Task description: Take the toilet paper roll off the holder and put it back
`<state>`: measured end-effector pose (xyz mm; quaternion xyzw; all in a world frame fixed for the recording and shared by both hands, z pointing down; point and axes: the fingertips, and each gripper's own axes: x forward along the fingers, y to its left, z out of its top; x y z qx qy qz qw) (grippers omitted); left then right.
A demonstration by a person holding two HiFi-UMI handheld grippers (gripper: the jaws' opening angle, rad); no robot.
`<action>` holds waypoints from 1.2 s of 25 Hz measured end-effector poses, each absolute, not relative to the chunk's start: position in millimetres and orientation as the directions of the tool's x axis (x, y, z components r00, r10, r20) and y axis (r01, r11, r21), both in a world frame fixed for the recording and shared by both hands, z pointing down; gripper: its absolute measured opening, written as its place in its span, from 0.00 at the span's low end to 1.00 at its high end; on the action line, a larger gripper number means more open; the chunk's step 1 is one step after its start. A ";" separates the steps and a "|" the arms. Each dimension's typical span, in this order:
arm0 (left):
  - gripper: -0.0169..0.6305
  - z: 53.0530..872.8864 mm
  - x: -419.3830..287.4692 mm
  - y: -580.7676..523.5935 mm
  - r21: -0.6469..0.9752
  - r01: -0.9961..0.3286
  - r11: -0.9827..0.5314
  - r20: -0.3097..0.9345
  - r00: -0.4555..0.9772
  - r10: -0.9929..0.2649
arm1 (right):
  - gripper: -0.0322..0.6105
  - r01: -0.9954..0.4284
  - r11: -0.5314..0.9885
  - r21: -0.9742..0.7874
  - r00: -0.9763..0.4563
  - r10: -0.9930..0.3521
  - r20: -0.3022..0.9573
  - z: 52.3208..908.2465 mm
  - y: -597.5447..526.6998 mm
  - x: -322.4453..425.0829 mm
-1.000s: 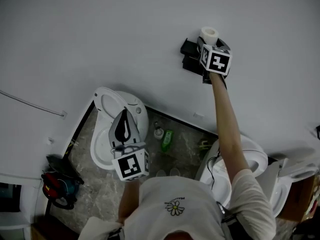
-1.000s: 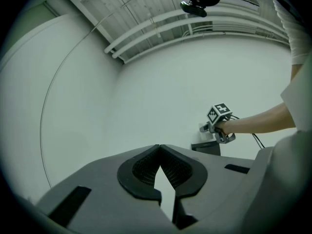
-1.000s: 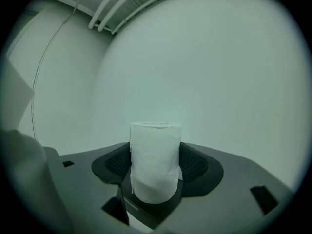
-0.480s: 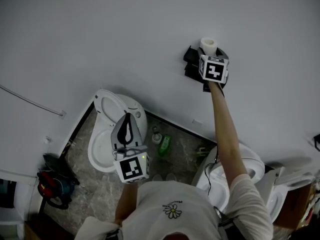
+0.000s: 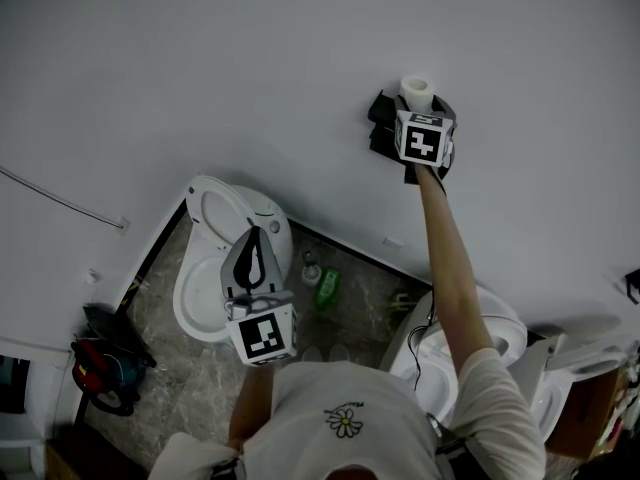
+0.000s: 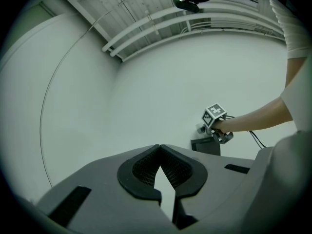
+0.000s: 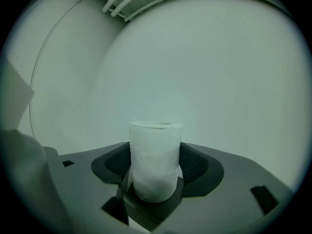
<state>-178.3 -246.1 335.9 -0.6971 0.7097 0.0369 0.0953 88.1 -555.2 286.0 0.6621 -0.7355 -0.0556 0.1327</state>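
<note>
Washroom-type test space: toilet (image 5: 203, 286) and second toilet (image 5: 503, 320) on marbled floor (image 5: 370, 293), black wall holder (image 5: 382, 120).

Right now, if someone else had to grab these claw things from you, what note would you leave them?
Right claw: shut on the upright white toilet paper roll, at the black wall-mounted holder.
Left claw: shut, empty, held low.
Done: roll gripped; whether it sits on the holder or is lifted off, I cannot tell.
Left: seat it on the holder, then let go.
</note>
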 end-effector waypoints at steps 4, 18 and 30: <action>0.05 338.0 -181.9 -246.5 -0.093 -0.995 0.026 -0.181 -0.009 -0.983 | 0.51 -0.953 0.130 0.272 -0.075 -0.976 0.202 290.0 -550.4 88.6; 0.05 333.0 -176.3 -249.0 -0.106 -0.994 0.003 -0.188 0.017 -0.982 | 0.51 -0.967 0.087 0.238 -0.032 -0.973 0.227 309.3 -545.2 105.4; 0.05 327.8 -166.0 -245.7 -0.105 -0.994 -0.027 -0.197 0.047 -0.979 | 0.53 -0.964 0.099 0.247 -0.061 -0.985 0.158 289.3 -533.0 102.7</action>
